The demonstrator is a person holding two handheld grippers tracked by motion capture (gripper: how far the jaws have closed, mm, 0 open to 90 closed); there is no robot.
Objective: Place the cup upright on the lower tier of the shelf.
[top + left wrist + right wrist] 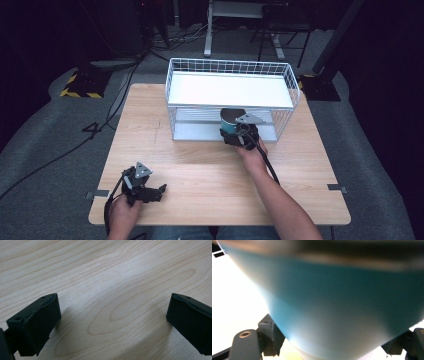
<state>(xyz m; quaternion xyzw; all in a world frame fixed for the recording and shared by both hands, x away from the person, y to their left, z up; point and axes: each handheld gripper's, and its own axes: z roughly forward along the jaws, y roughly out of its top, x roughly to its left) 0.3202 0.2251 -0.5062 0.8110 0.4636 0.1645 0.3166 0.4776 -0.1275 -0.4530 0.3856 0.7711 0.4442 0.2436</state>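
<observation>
While the right gripper (239, 134) clamps the teal cup (230, 121) at frame centre, at the wire rack's (230, 67) lower shelf mouth, keep it level and clear of the wires. Left gripper (145, 189), lower left, rests wide open, holding nothing.

High view: fixed overhead, person's side, looks forward and down; whole counter (215, 170) mid-frame, white wire rack (230, 95) at upper centre, floor and stands behind. Left gripper view: rides the left hand-held gripper (145, 189), tilted down, very near bare wood grain (112, 290), black jaws at lower left and lower right. Right gripper view: rides the right hand-held gripper (243, 134), so close to a teal cup (342, 300) that it blurs. Shared: counter wood in high and left views; teal cup (229, 120) in high and right views.
</observation>
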